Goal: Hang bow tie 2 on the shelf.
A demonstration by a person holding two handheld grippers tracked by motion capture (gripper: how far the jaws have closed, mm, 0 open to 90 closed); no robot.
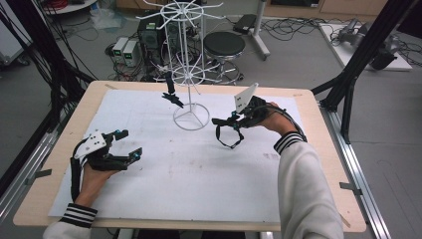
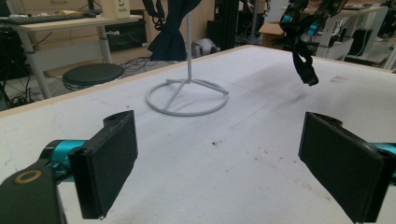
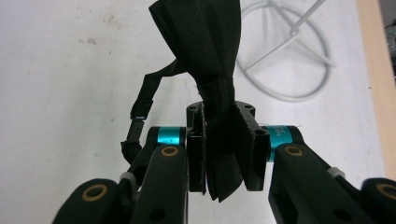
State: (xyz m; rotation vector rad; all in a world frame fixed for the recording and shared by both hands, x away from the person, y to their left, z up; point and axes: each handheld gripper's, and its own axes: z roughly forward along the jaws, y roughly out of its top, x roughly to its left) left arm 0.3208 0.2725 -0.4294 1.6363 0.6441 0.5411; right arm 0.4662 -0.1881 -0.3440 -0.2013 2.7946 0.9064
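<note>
Two grippers are working above the table (image 1: 318, 164). Right gripper (image 3: 223, 154) is clamping a black bow tie (image 3: 205, 56), suspending it beside the white rack (image 1: 190, 74). Left gripper (image 1: 125, 144) is resting wide open, gripping nothing.

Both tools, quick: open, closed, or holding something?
Left tool: open, nothing between its jaws.
Right tool: closed on the black bow tie, its strap dangling.
</note>
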